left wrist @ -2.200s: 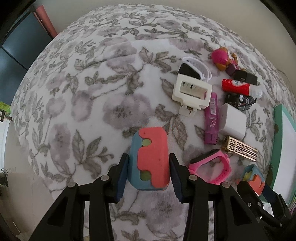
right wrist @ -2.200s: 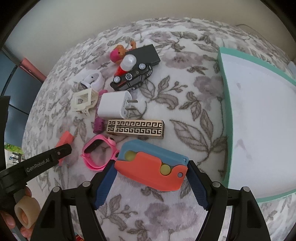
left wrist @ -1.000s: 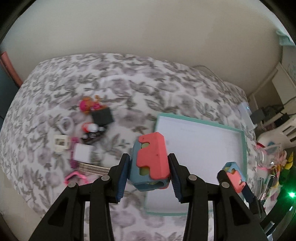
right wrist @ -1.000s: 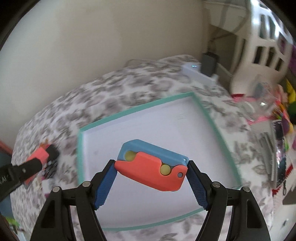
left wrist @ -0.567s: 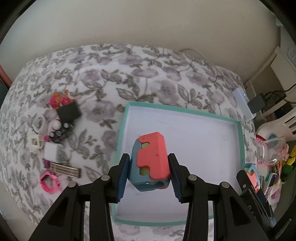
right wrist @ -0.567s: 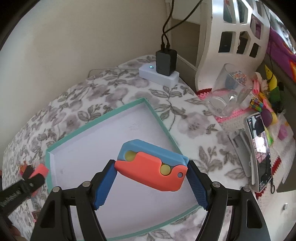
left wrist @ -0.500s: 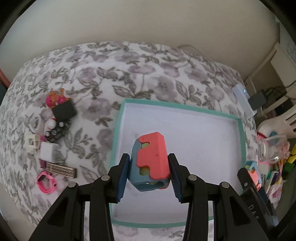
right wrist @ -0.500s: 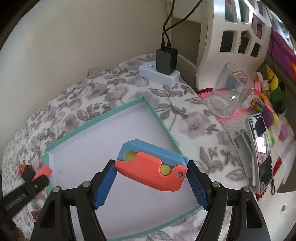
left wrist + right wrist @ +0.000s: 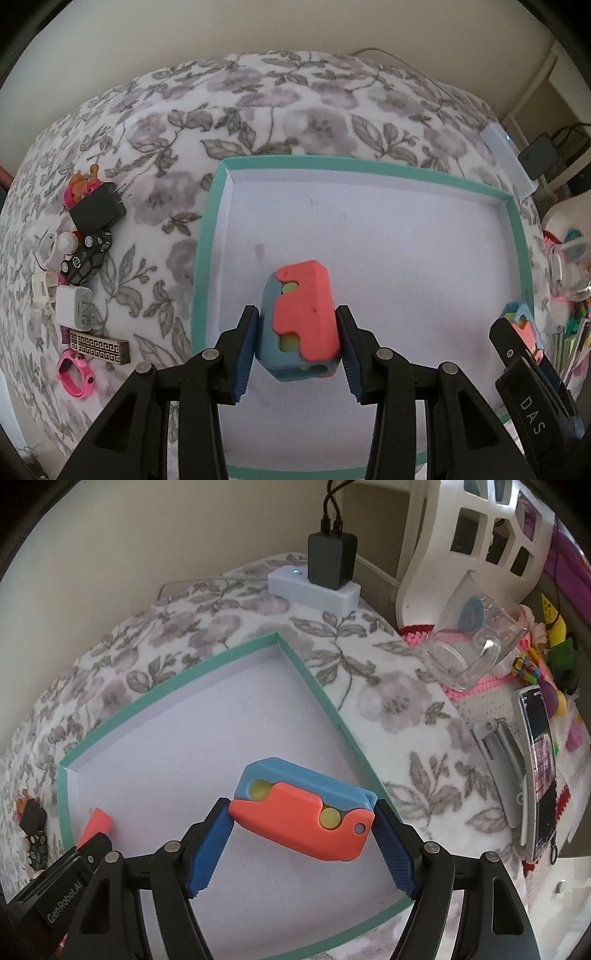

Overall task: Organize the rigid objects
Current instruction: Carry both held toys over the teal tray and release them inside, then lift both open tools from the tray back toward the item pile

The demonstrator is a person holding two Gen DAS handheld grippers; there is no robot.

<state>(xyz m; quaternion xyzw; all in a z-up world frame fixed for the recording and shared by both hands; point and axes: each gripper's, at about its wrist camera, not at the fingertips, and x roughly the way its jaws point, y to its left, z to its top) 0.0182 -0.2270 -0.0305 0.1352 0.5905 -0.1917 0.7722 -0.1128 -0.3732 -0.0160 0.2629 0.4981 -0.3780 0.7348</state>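
Left wrist view shows our left gripper (image 9: 297, 341) clamped on a coral-and-blue toy (image 9: 301, 323), long axis running away from us between the jaws, hanging over the near-left part of the teal-rimmed tray (image 9: 199, 258). Our right gripper (image 9: 301, 840) clasps a second coral-and-blue toy (image 9: 304, 818) crosswise, long axis spanning the jaws, above the tray's near-right corner. Both toys sit directly ahead of their claws, above the tray floor; whether either touches it, we cannot tell. Outside the tray's left rim lies a cluster of small objects (image 9: 79, 291).
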